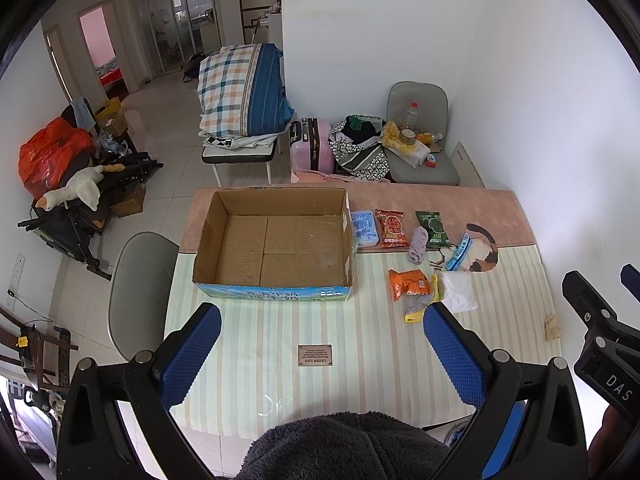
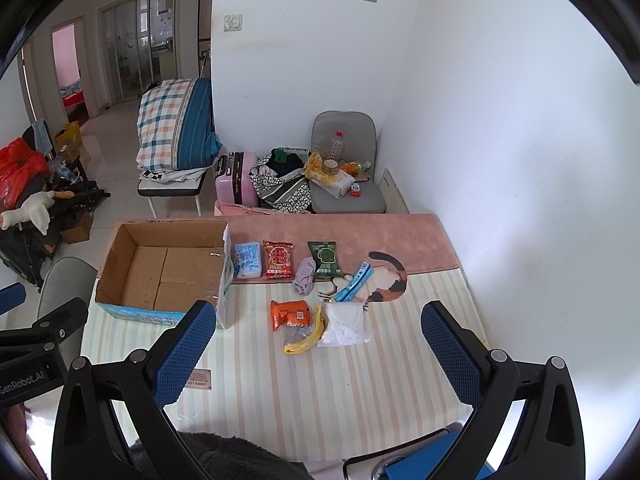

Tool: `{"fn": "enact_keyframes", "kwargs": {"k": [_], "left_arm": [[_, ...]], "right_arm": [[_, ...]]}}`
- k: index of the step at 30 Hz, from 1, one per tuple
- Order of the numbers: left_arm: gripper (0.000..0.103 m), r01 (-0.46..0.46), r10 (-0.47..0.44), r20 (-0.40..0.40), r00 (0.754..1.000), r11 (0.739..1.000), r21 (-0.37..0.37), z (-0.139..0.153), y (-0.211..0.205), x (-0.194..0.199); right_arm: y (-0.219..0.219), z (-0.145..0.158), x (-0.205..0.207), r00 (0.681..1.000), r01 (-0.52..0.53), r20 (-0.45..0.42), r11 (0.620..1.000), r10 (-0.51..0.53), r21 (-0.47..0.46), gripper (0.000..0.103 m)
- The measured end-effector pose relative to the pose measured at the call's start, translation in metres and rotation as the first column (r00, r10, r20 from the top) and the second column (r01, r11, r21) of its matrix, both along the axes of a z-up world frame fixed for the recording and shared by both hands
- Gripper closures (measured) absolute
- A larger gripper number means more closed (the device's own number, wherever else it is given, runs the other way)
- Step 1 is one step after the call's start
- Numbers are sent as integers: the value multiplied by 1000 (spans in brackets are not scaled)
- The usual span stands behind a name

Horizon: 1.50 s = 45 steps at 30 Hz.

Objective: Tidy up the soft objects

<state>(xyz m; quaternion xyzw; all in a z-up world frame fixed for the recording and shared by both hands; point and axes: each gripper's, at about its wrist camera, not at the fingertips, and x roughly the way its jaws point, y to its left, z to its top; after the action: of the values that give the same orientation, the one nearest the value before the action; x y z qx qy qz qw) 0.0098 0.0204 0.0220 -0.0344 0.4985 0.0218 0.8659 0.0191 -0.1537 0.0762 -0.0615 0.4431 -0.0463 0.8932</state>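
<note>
Table, striped cloth with a pink far end.

Cardboard box: open top, nothing inside, standing at the left half of the table.

Row to the right of the box, along the far part: blue tissue pack touching the box wall, red snack bag, lilac cloth, green snack bag, blue-and-white strip packet (lying over a cat picture on the cloth).

Nearer group, apart from the row: orange snack bag, yellow-edged clear pouch just beside it, white plastic bag touching the pouch.

Left claw: spread wide, holding nothing, above the near part of the table, in front of the box.

Right claw: spread wide, holding nothing, above the near part of the table, with the orange snack bag, pouch and white bag ahead between its fingers.

Dark fleece: at the bottom edge, below both claws.
</note>
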Motion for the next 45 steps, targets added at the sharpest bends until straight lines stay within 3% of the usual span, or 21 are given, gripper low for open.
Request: {"fn": "enact_keyframes", "kwargs": {"k": [45], "left_arm": [[0,0,0,6,1000,1000,3,-1,1,12]], "right_arm": [[9,2,14,1000,-17,6,1000,17,12,0]]}}
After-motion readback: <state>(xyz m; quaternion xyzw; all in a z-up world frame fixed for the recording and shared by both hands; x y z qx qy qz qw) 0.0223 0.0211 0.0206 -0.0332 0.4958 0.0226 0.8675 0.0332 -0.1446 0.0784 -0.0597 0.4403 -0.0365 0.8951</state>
